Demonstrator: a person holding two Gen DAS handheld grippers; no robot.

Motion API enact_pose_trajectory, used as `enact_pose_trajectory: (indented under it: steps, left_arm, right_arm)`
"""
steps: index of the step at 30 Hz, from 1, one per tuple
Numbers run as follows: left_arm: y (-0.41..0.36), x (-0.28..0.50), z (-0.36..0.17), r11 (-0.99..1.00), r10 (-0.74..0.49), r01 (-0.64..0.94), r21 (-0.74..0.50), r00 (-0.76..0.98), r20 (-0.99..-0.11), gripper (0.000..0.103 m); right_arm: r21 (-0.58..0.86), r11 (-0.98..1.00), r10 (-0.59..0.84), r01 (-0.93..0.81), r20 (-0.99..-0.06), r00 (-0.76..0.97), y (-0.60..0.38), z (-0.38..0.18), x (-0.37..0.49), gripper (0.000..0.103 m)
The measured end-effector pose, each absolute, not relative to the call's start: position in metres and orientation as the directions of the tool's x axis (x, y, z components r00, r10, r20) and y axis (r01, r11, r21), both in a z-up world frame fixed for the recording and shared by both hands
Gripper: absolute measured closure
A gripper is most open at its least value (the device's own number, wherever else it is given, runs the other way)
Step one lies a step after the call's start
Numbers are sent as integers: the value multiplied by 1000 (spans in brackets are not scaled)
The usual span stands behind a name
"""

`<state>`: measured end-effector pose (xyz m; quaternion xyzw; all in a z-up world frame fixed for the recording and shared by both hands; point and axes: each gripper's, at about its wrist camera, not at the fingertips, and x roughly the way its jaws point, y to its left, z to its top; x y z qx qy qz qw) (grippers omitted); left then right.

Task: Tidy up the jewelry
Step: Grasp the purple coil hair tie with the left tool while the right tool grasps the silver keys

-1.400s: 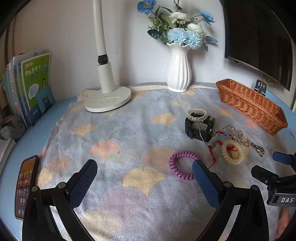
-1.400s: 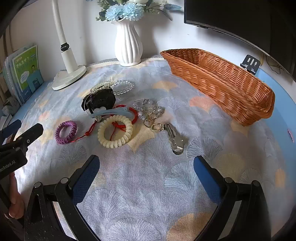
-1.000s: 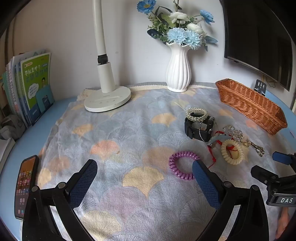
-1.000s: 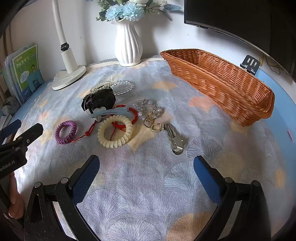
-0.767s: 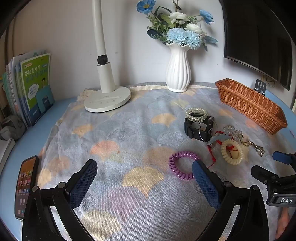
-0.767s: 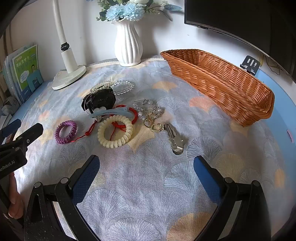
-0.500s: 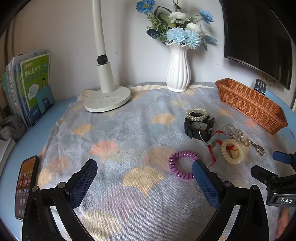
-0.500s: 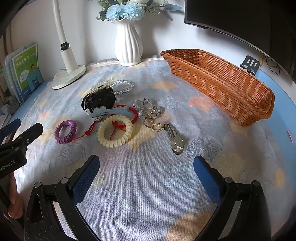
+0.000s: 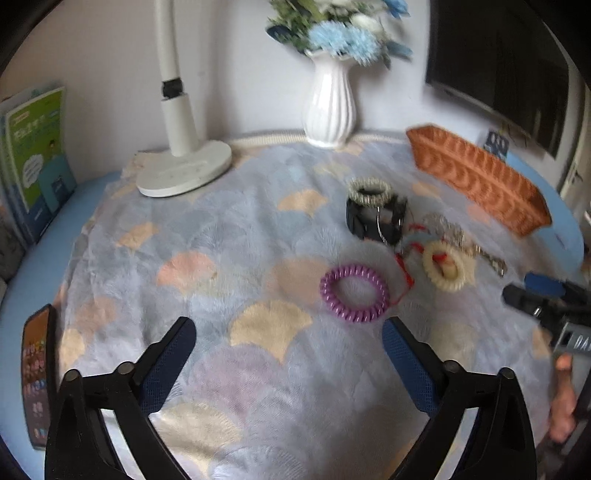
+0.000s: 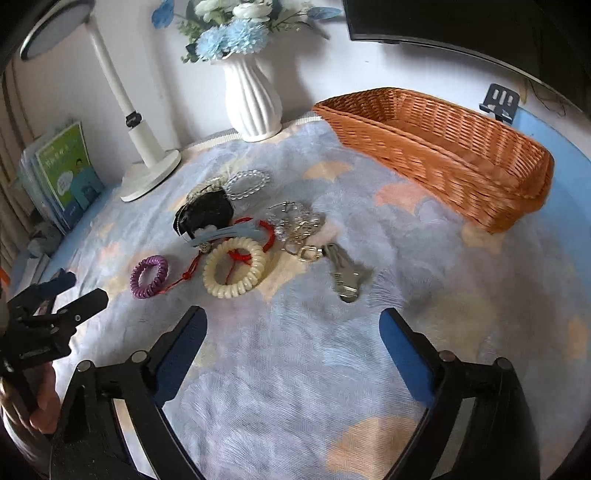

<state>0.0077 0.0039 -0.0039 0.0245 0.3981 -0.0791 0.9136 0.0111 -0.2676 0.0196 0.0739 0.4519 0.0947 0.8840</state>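
Left wrist view: left gripper (image 9: 288, 345) spread wide, nothing held, low over the fan-patterned cloth (image 9: 221, 236). Purple spiral hair tie (image 9: 354, 291) just ahead of its right finger. Cream spiral hair tie (image 9: 448, 268) right of the purple one.

Right wrist view: right gripper (image 10: 291, 334) released, empty. Silver key (image 10: 345, 273) right of the cream spiral hair tie (image 10: 234, 273); purple tie (image 10: 149, 277) on its left, black watch (image 10: 205, 214) behind. Orange wicker basket (image 10: 436, 147) far right, well apart.

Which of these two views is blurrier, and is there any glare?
Left wrist view: clearly blurrier, flowers and basket smeared. Right wrist view: sharper, only slightly soft at the basket and key. No strong glare in either; soft daylight, faint shadows.
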Motion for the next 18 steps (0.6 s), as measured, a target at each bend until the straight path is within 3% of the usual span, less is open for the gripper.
enact_pose_trajectory:
  steps: [4,6,8,11,14,18]
  left_arm:
    - [7,31,-8,972,-209,208,-108,561,-801,22]
    - [5,40,-9,965,-244,219,-143,553,-796,27]
    - [1,47,-10,965,-239,224,-136,535,-811,40]
    - [-5,58,-17,965,-214,241,-102,500,-839,49]
    - [-9,61,-22,961,-226,253,-113,481,-847,58]
    - [-8,62,-23,960,-224,257,-108,479,-849,60]
  right_arm:
    - [215,971,236,-103,-801,551,-281,21,15,17]
    - [230,965,260,-123,-802,538,-285,24,18,40]
    - [233,962,273,-143,-811,517,-286,25,22,47]
    - [163,975,219,-154,-839,498,-282,21,30,60]
    - [122,979,188,-165,-849,493,-280,15,39,62]
    - [112,980,179,-164,-855,486,-278,7,51,63]
